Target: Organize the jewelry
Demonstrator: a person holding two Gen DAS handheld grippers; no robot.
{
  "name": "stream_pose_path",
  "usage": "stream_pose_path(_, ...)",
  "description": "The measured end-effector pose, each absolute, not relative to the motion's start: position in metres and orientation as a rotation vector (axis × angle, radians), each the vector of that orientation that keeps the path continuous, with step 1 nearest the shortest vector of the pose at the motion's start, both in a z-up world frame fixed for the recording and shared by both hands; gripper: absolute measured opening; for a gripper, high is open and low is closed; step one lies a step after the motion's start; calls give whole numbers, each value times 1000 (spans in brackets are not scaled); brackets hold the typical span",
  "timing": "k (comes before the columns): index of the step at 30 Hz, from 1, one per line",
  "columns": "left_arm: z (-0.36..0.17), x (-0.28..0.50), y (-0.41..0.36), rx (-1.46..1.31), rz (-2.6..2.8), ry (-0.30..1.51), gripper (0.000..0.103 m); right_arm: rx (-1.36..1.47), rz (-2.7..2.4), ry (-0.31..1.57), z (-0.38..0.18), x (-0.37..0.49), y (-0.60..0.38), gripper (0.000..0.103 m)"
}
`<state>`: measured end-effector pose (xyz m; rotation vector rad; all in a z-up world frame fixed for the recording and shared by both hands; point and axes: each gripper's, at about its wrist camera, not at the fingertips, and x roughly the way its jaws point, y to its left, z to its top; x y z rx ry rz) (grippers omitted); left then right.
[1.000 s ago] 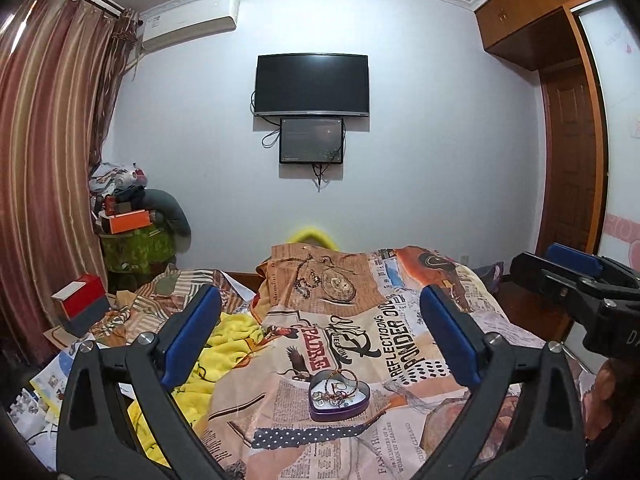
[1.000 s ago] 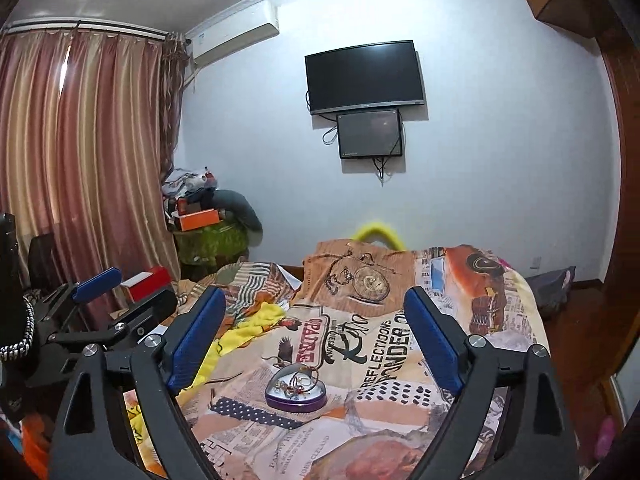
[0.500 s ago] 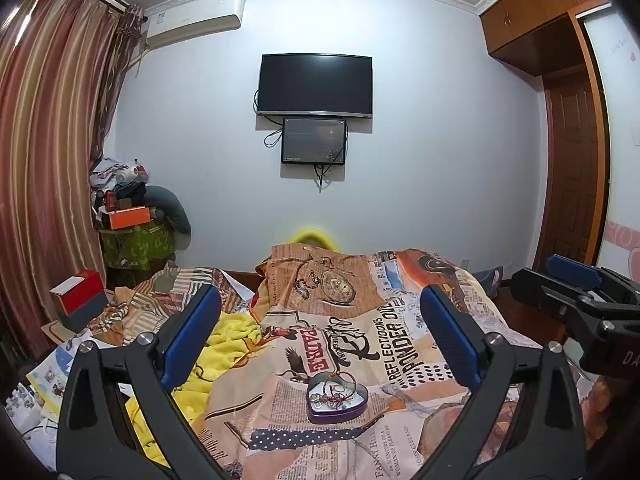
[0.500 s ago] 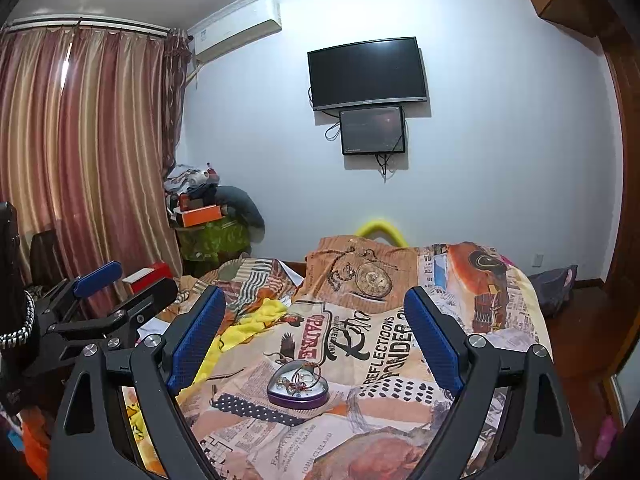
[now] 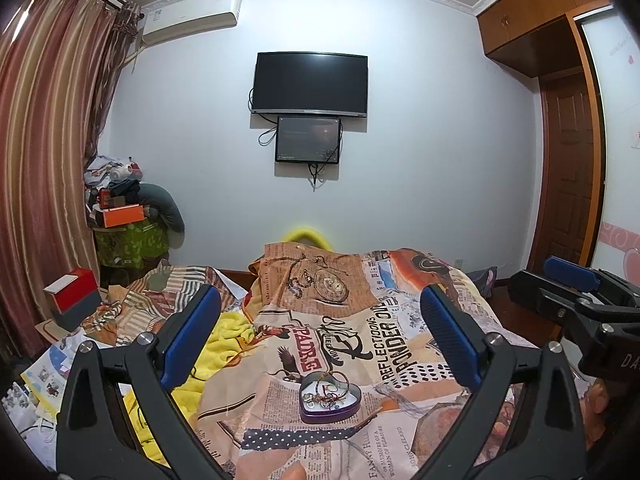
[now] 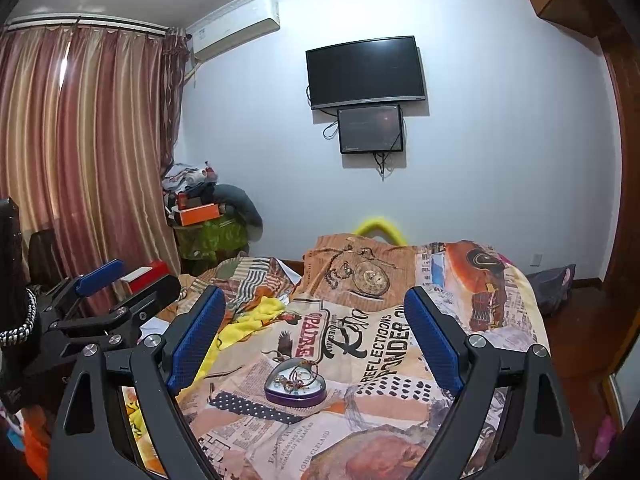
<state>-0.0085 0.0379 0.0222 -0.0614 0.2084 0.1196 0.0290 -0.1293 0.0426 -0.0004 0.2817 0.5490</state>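
Two handheld grippers hang side by side above a bed, both looking forward along their fingers at the same small container. The left gripper [image 5: 320, 336] has its blue-padded black fingers spread wide with nothing between them, and the right gripper [image 6: 314, 332] is spread just as wide and likewise holds nothing. Held level and well apart from the bedding, both frame the target between their pads, which suits lining up on it or looking it over.

That target, a purple heart-shaped metal tin [image 5: 330, 398], sits lidless on the newspaper-print patchwork bedspread [image 5: 400, 344], near the foot of the bed and just beyond a dark polka-dot patch. Resting flat on soft cloth, it could tip or slide if pushed from one side.

Inside the tin lies a tangle of jewelry [image 6: 297, 378]: thin chains or bangles with small charms, one loop rising over the rim. Single pieces are too small to name. No loose jewelry shows on the bedspread, so this fits either a jumbled lot waiting to be sorted or pieces already gathered in.
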Motion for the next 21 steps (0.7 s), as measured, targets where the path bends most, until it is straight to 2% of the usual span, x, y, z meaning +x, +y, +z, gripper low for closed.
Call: stream_pose_path(21, 19, -7, 38, -62, 113, 218, 100, 3, 551, 292, 41, 30, -130, 89)
